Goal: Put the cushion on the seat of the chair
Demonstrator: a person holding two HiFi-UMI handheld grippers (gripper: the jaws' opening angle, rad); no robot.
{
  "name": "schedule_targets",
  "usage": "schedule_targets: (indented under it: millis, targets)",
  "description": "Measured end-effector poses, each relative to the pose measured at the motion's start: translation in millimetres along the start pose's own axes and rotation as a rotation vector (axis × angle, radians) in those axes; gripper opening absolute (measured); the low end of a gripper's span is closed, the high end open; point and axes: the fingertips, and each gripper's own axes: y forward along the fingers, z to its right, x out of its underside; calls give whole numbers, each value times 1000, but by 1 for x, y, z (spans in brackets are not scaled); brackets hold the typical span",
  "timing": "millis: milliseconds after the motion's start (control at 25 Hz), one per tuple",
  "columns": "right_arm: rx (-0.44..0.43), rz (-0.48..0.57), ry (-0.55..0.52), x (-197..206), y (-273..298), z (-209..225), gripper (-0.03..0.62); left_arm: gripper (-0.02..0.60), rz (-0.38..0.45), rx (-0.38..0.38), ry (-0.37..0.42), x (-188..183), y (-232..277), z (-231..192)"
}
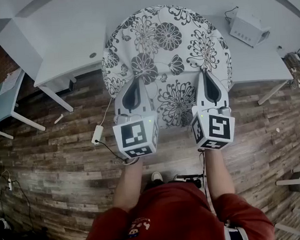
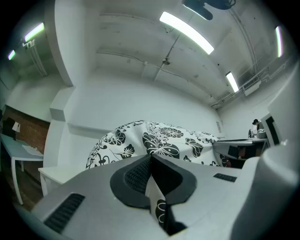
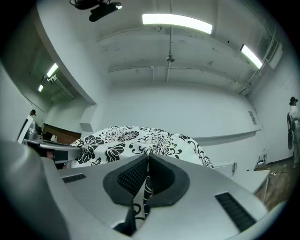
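Head view: a black-and-white floral cushion (image 1: 165, 48) is held out over the white tabletop's (image 1: 66, 35) near edge, forearms stretched forward side by side. The left gripper (image 1: 133, 87) and right gripper (image 1: 209, 78) have their jaws clamped on its near edge.

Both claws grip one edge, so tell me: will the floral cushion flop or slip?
Probably soft but not limp: the cushion shows a round, domed shape beyond the left claw and right claw, which pinch only its near edge. Likely light for its size, since two edge pinches carry it. Cloth may creep if swung.
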Motion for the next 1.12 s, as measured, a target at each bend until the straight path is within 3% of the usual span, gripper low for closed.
schedule_targets:
  millis: [1120]
  targets:
    - [24,33,0,3,-1,-2,29,29,41,17,23,-4,-3,-2]
